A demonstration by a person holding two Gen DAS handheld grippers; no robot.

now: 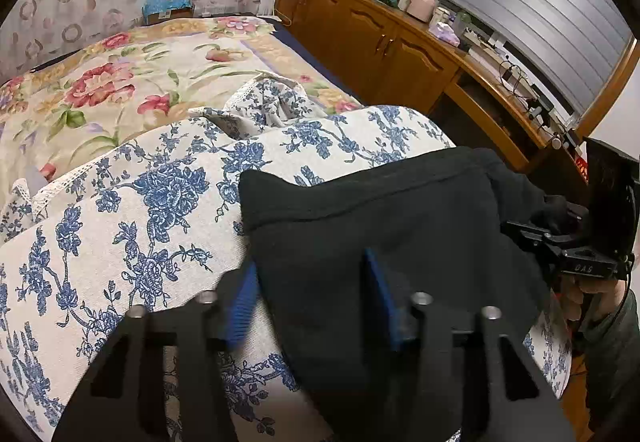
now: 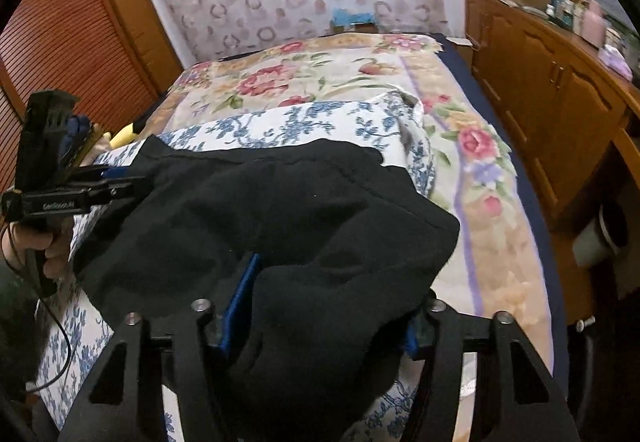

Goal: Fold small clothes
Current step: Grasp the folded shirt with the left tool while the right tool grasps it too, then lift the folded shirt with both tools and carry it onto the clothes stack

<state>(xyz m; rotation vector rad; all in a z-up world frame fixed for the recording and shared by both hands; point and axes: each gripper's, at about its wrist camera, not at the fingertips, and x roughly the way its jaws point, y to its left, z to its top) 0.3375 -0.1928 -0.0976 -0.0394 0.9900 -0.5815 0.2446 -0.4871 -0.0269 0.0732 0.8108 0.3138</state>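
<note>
Black garment [image 1: 400,226] is lying bunched on the blue-and-white floral pillow [image 1: 160,210], which is sitting on the flowered bedspread [image 1: 120,82] at the near end of the bed. Left gripper [image 1: 316,302] is pointing down at the garment's near-left edge: jaws are standing apart, blue pads [image 1: 244,306] are straddling a fold of black cloth, left pad is sitting on the pillow side just off the fabric, so cloth is between them but I cannot tell if it's pinched. Right gripper [image 2: 324,310] is sitting over the garment's other end, with a thick bunch of black fabric filling the gap between its fingers and hiding the right pad; jaws are partly apart, grip cannot be confirmed. Each wrist view is showing the opposite gripper at the garment's far side, held in a hand [image 2: 44,242]. Wooden cabinet [image 1: 380,38] is running along the bed's right side, well apart.
</note>
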